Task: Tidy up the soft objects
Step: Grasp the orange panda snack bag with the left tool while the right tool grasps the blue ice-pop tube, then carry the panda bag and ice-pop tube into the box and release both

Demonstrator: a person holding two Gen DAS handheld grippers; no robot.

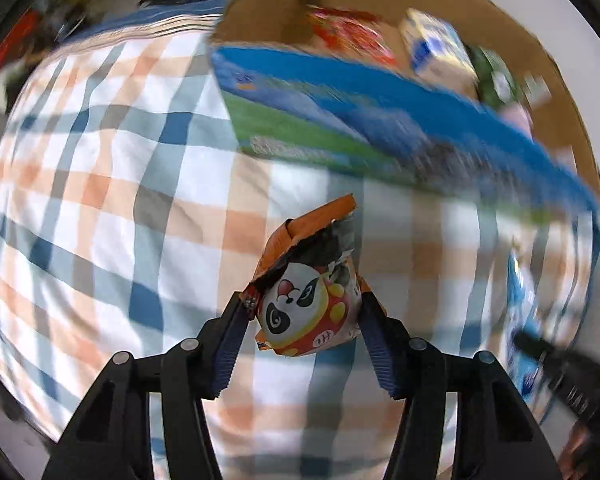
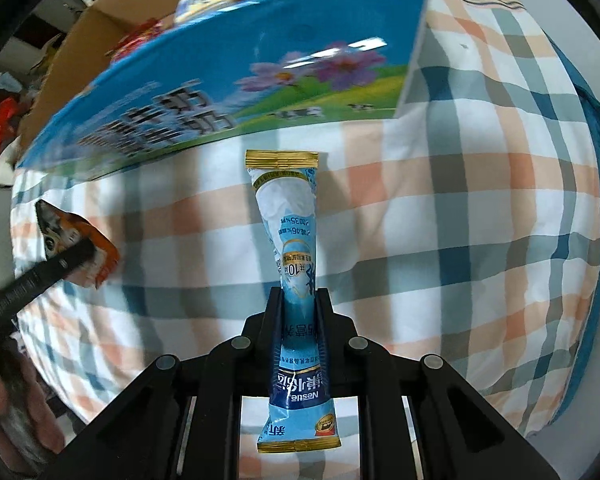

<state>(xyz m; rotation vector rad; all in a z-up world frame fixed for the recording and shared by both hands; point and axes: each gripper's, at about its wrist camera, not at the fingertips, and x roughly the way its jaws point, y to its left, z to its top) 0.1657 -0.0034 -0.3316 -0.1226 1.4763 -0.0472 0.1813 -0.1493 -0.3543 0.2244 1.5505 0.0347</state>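
Panda packet: an orange snack packet (image 1: 308, 300) with a panda face is sitting between the left gripper's fingers, its crumpled orange top sticking out forward beyond the fingertips, above the checked cloth.
Left gripper: the left gripper (image 1: 306, 300) is pinching the panda packet from both sides, its blue ribbed pads (image 1: 234, 340) pressing against the packet's lower half.
Milk-powder stick: a long light-blue stick sachet (image 2: 296, 240) with gold sealed ends is running lengthwise through the right gripper, one end reaching forward toward the box, the other end hanging back past the fingers.
Right gripper: the right gripper (image 2: 299, 300) is squeezing the stick near its middle, its fingers nearly together and the sachet narrowing at that spot.
Box: an open cardboard box (image 1: 380, 128) with a blue and green printed side is standing just ahead of both grippers, holding several packets that are blurred.
Surface: a checked cloth (image 2: 480, 200) in white, orange and blue is lying under everything; whether it covers a bed or a bench cannot be told.
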